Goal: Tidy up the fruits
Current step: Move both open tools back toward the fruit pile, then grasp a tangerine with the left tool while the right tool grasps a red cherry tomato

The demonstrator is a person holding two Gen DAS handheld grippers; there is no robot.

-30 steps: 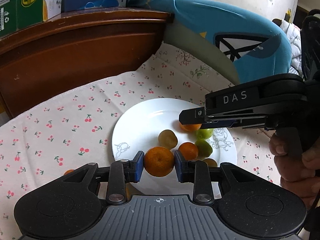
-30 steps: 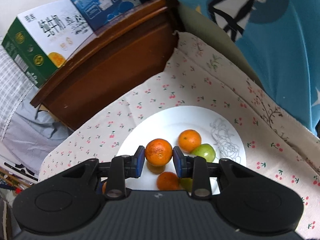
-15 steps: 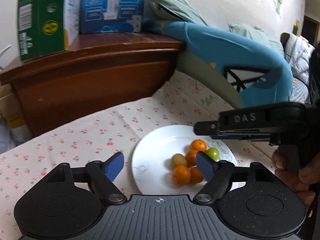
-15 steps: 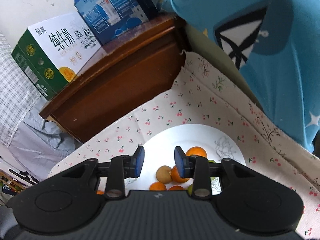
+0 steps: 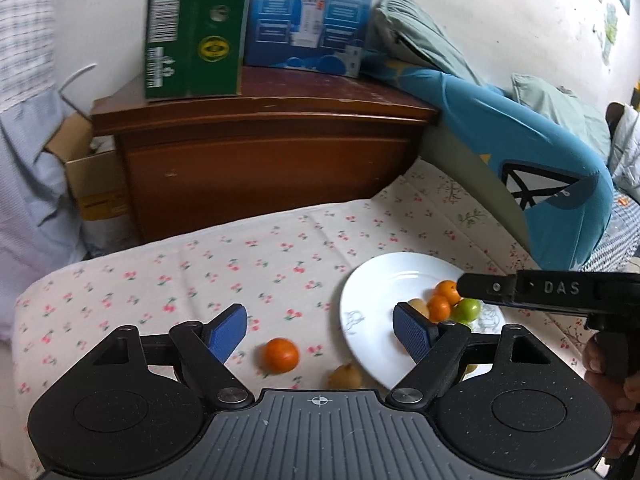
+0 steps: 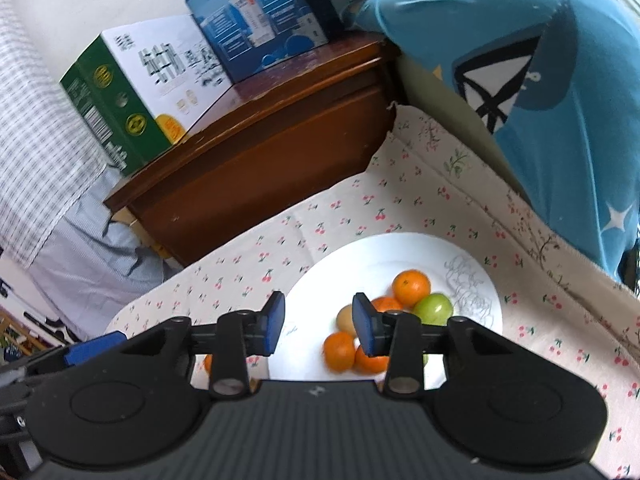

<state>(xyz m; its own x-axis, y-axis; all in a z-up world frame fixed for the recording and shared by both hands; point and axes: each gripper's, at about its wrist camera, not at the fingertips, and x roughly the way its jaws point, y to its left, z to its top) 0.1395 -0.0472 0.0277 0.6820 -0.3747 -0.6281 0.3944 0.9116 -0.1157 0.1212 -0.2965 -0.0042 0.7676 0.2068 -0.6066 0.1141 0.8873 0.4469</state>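
A white plate (image 5: 372,292) on the cherry-print cloth holds several oranges (image 5: 439,307), a green fruit (image 5: 469,309) and a yellow-brown one. One orange (image 5: 281,355) and a brownish fruit (image 5: 345,376) lie loose on the cloth left of the plate. My left gripper (image 5: 320,334) hovers above them, open wide and empty. My right gripper (image 6: 320,326) hangs over the plate (image 6: 320,280) near the oranges (image 6: 412,288) and green fruit (image 6: 434,308); its jaws are opening with nothing between them. From the left wrist view its tip (image 5: 464,285) sits above the plate's fruit.
A brown wooden cabinet (image 5: 260,152) stands behind the cloth, bearing a green carton (image 5: 192,32) and a blue carton (image 5: 312,20). A blue cushion (image 5: 520,160) borders the right side. A cardboard box (image 5: 96,184) sits at the left. The cloth's left edge drops off.
Both grippers let go of their oranges, which now lie on the plate. Both rose and drew back; the left opened wide and swung left, bringing the loose fruit into view.
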